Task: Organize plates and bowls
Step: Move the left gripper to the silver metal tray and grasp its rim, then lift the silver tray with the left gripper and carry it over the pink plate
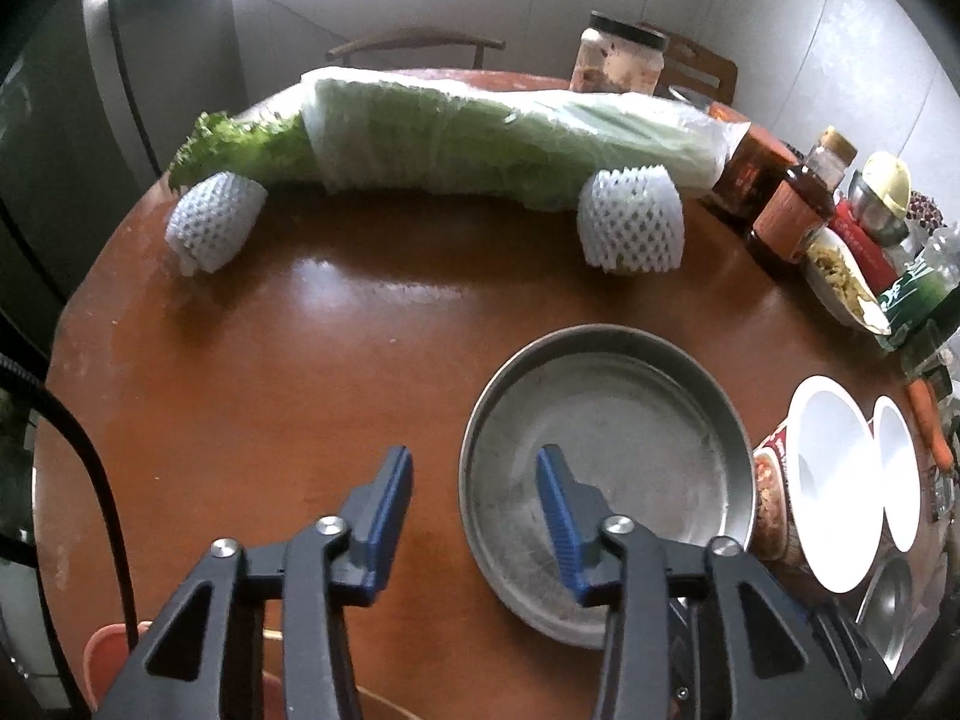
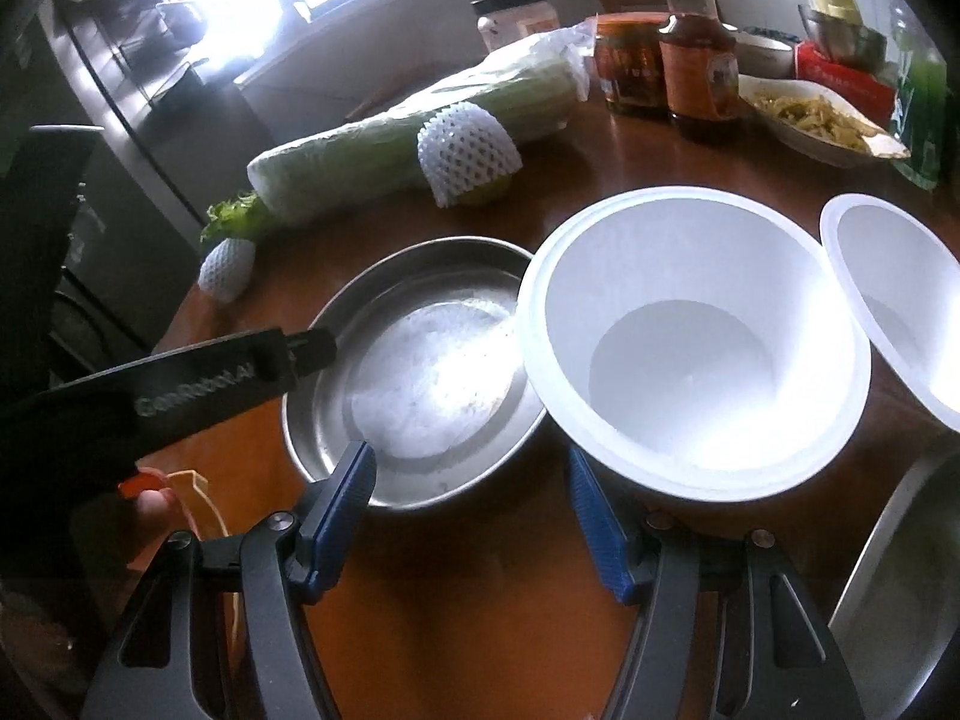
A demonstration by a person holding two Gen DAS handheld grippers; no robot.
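I am holding my left gripper (image 1: 474, 480) over the metal plate's (image 1: 606, 420) left rim, jaws partly apart, one finger outside and one inside, not pressing. My right gripper (image 2: 471, 480) is hanging moderately open and empty between that plate and the big white bowl (image 2: 696, 348). I am counting one metal plate, two white bowls, the smaller (image 2: 900, 300) toward the table's (image 1: 300, 360) right edge, and two foam-netted fruits (image 1: 630, 219).
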